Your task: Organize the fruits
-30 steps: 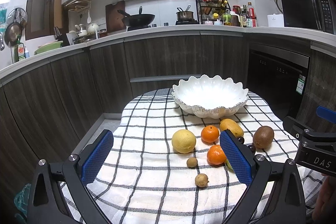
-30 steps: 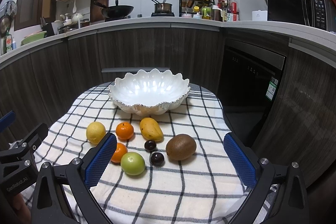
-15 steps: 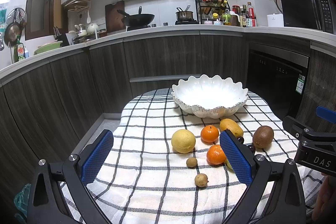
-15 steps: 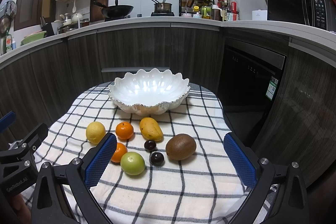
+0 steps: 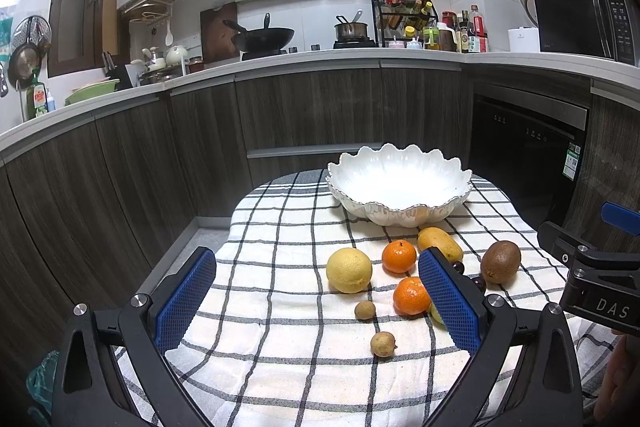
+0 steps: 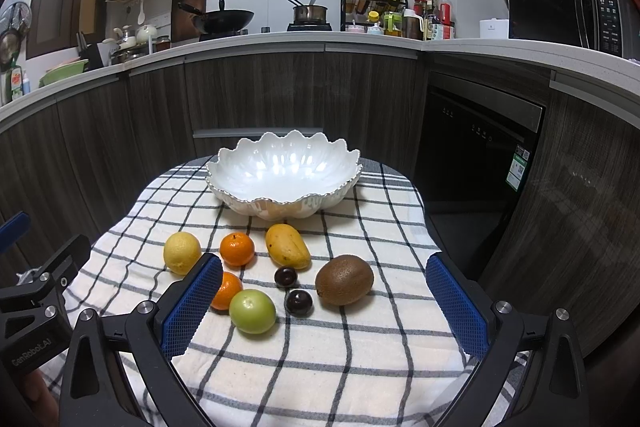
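Well, fruits (image 6: 280, 275) loose, bowl (image 6: 340, 187) empty

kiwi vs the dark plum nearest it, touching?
Apart. The right wrist view shows a strip of checked cloth between the kiwi and the nearer dark plum; neither overlaps the other.

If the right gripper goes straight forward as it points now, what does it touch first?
Probably the kiwi, which lies between the open fingers of the right gripper; the white bowl stands farther behind. Depth is uncertain.
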Tool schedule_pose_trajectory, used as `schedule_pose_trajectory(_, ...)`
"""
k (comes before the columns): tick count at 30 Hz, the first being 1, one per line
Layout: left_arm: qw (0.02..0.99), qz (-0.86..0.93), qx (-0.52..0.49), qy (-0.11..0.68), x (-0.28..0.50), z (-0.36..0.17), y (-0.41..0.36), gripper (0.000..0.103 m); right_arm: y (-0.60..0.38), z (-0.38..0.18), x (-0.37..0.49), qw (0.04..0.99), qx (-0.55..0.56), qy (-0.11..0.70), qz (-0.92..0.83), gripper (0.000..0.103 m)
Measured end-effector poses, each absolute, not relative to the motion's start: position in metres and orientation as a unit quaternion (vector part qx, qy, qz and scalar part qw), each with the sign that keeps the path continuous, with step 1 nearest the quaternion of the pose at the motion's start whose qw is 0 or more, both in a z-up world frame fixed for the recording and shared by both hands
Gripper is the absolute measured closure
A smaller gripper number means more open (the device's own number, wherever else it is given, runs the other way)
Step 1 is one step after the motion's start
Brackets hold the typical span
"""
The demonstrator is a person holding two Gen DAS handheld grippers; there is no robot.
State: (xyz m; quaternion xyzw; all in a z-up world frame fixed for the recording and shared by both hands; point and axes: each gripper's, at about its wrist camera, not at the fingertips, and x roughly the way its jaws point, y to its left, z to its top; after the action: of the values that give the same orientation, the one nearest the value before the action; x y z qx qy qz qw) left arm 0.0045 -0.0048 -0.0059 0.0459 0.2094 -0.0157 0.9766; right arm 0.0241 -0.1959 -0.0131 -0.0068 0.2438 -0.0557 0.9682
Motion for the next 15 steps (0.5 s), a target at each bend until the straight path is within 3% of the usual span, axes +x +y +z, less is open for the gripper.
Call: schedule_pose_trajectory(15,0.976,-0.015,0.046,0.211,0.0044,-0.0059,-0.0056,0.0,-0.1963,-0.0103,0.0227,0.968,-0.007,0.243,-0.055,0.0)
